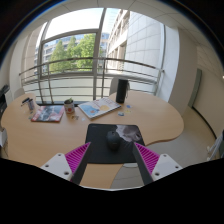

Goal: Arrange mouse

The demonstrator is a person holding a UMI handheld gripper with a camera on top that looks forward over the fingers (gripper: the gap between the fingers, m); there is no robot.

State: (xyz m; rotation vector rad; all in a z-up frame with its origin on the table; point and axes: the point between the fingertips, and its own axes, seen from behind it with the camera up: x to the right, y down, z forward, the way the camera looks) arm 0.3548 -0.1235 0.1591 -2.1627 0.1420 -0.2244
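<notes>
Tongs [111, 163] released, holding nothing, hovering near side of worktop [160, 120]. Mouse [113, 141] lying on black mat [113, 135], just ahead, between the fingers' line. Not yet grasped; arranging probably all left.

2 white gripper [112, 160] fingers with ridged magenta pads [72, 160]

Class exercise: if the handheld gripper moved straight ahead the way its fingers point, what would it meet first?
Most likely the dark mouse, which lies just ahead of the open gripper on the black mouse mat on the wooden table. Depth is hard to judge, so the fingers might pass above it.
</notes>
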